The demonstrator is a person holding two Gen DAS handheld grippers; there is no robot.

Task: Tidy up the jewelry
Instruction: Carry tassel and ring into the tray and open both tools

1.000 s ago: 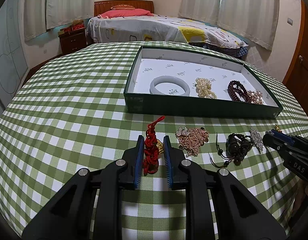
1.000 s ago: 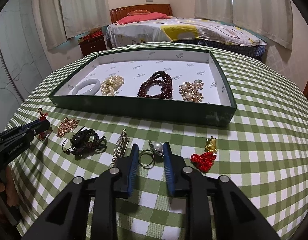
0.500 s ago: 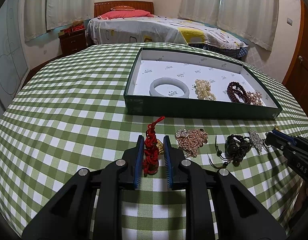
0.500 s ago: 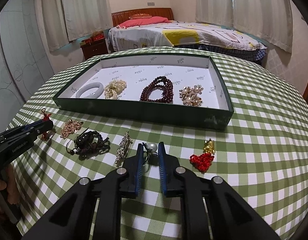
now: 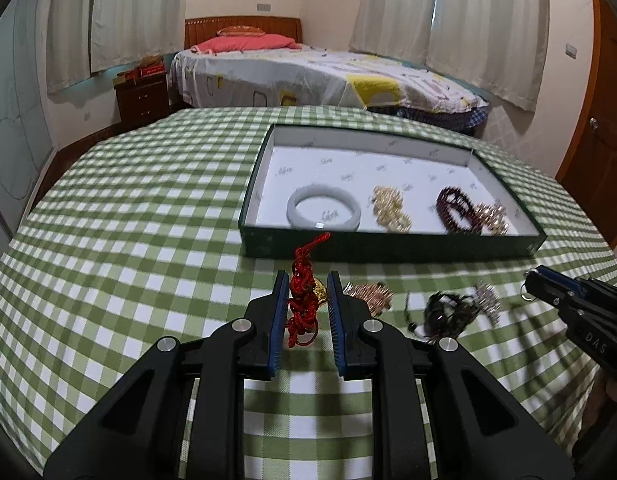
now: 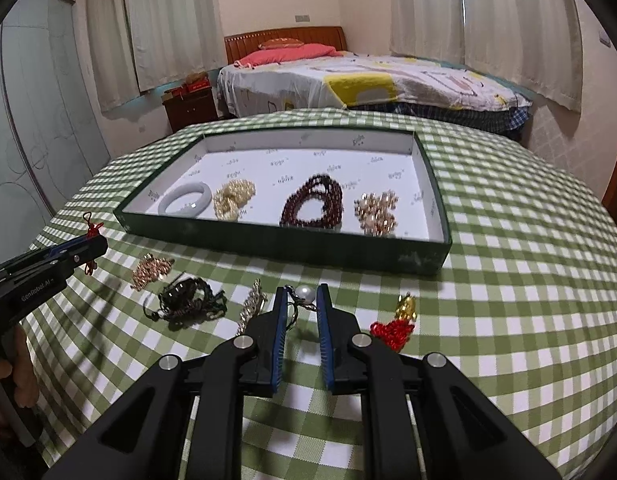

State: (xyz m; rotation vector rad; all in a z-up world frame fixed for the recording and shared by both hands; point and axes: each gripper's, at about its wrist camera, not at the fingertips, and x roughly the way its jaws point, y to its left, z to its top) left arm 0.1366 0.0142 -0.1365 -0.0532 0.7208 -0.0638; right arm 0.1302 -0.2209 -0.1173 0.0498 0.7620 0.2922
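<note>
A: Status on the jewelry sort?

B: Four pieces sit in the shallow dark green box with the white printed liner point(image 6: 436, 236), in a row along its near wall: pale grey jade bangle point(image 6: 185, 204) at 9 o'clock, cream pearl cluster point(image 6: 233, 199) beside it, dark red bead bracelet point(image 6: 313, 205) mid-box, pink-gold pearl cluster point(image 6: 377, 213) toward 3 o'clock.

A: What's still out?

B: Four loose on the green-and-white checked tablecloth point(image 6: 508, 320), in front of the box: rose-gold chain heap point(image 6: 150, 271), black knotted cord bracelet point(image 6: 186, 299), silver rhinestone brooch point(image 6: 252, 307), and a red knotted charm with gold figurine point(image 6: 394, 326) at 3 o'clock of the right tool. Two more are in the tools.

A: Tool states?

B: Left gripper point(image 5: 307, 300) is pinching a red braided tassel charm with gold bead point(image 5: 304, 300); its tail hangs clear of the cloth. Right gripper point(image 6: 302, 307) has just been closing and now clamps the metal band of a silver ring with a white pearl point(image 6: 304, 294); the pearl pokes out at 12 o'clock between the tips. It looks lifted, but I can't confirm.

A: So progress?

B: I'd call it under halfway: four of ten boxed, two gripped, neither over the box yet. Back half of the liner is free.
</note>
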